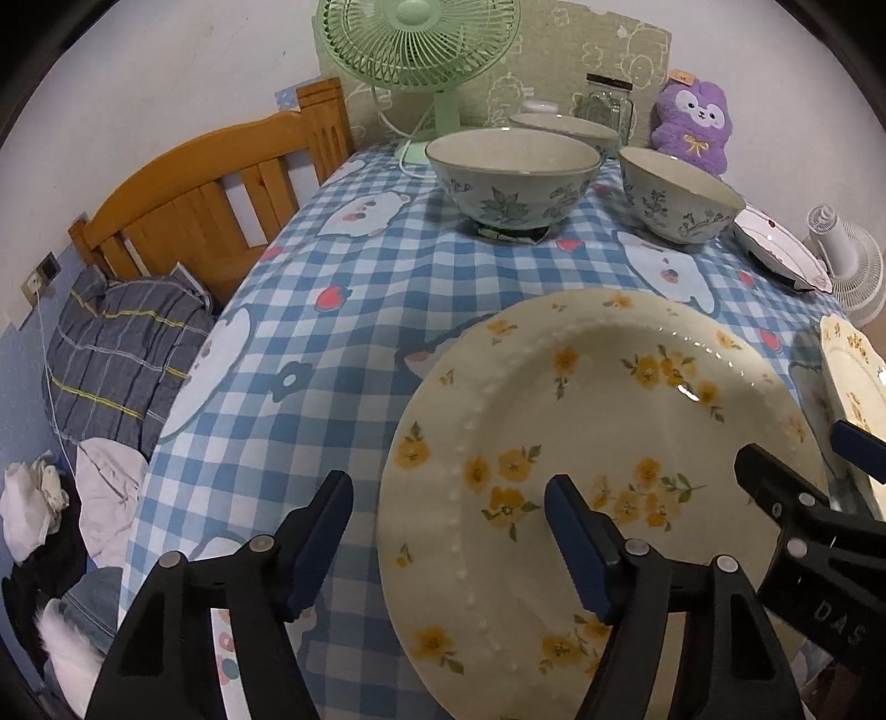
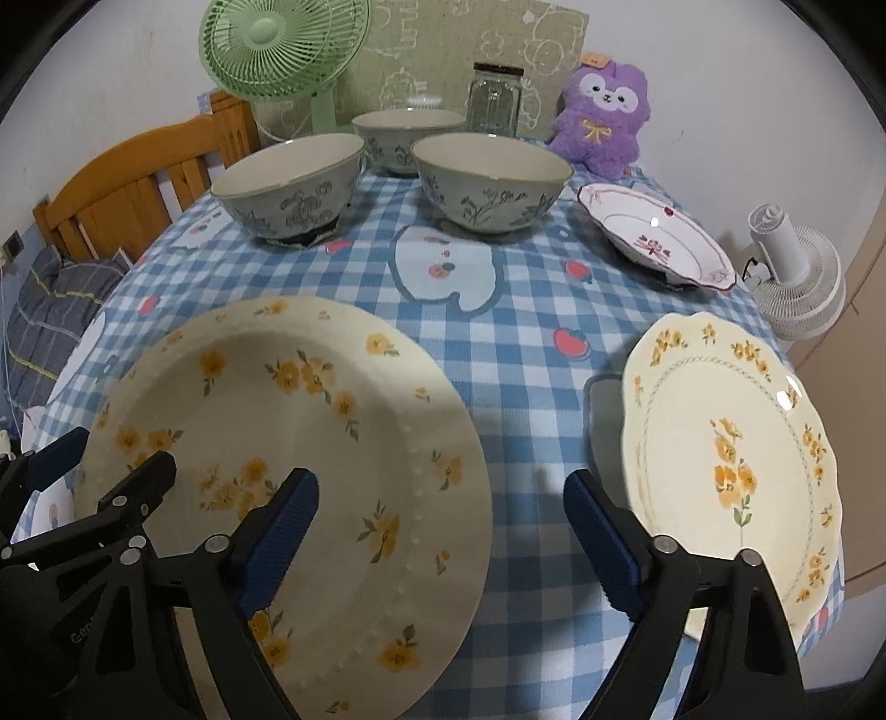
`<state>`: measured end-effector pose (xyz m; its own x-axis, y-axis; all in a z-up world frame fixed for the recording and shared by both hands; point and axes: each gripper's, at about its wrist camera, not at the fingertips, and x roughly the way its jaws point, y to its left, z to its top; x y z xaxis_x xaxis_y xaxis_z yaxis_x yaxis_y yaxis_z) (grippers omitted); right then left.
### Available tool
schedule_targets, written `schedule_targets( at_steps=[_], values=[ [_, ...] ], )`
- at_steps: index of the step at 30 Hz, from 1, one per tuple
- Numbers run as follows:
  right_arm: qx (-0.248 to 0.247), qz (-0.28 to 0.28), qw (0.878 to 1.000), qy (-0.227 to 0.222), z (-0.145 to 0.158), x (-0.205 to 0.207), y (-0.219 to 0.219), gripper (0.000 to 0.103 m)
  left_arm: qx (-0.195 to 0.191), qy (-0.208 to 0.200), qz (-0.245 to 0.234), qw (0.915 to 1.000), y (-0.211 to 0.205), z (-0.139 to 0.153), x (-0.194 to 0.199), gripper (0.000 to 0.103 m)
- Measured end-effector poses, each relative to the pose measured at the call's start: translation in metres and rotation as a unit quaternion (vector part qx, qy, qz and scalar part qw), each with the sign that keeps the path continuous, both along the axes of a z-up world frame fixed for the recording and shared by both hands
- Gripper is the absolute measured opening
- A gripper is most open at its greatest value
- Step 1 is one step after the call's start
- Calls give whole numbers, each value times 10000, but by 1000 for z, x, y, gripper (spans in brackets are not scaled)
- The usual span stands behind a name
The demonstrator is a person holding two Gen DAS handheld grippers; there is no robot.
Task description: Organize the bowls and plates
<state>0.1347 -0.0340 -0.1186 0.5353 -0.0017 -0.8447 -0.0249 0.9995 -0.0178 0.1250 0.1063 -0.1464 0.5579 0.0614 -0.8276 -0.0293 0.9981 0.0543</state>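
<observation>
**mika_q:** Closest up is the left tool (image 1: 448,540), fingers spread wide with nothing between them. One finger hangs over the bare checkered tablecloth (image 1: 310,310), the other over the big cream plate with yellow flowers (image 1: 598,432). Can't tell if that finger touches the plate or just floats above it.

**dro77:** Same deal on the other side. Right tool (image 2: 440,534) is gaping too, not holding anything. Its left finger sits over that same big plate (image 2: 310,454), its right finger over the edge of the scalloped cream plate with the orange flower sprig (image 2: 731,459). Blue check cloth shows in the gap between.

**mika_q:** So both plates lie flat at the near end of the table, apart from each other. Where's the rest?

**dro77:** Further back: two blue-floral bowls side by side, left one (image 2: 288,185) and right one (image 2: 490,185), with a third bowl (image 2: 407,135) behind them. White plate with dark red trim (image 2: 659,243) sits off at the right edge, tilted on something dark.

**mika_q:** Back row has a green fan (image 2: 282,50), glass jar (image 2: 495,99) and purple plush (image 2: 603,116).
</observation>
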Motion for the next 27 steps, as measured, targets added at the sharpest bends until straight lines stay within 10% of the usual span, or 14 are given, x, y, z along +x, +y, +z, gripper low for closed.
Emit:
schedule_targets(
  at_steps=[27],
  values=[
    [10,63,9996,268,-7,1,8,53,-219,-101,-110,9996,4,1,-2,52]
  ],
)
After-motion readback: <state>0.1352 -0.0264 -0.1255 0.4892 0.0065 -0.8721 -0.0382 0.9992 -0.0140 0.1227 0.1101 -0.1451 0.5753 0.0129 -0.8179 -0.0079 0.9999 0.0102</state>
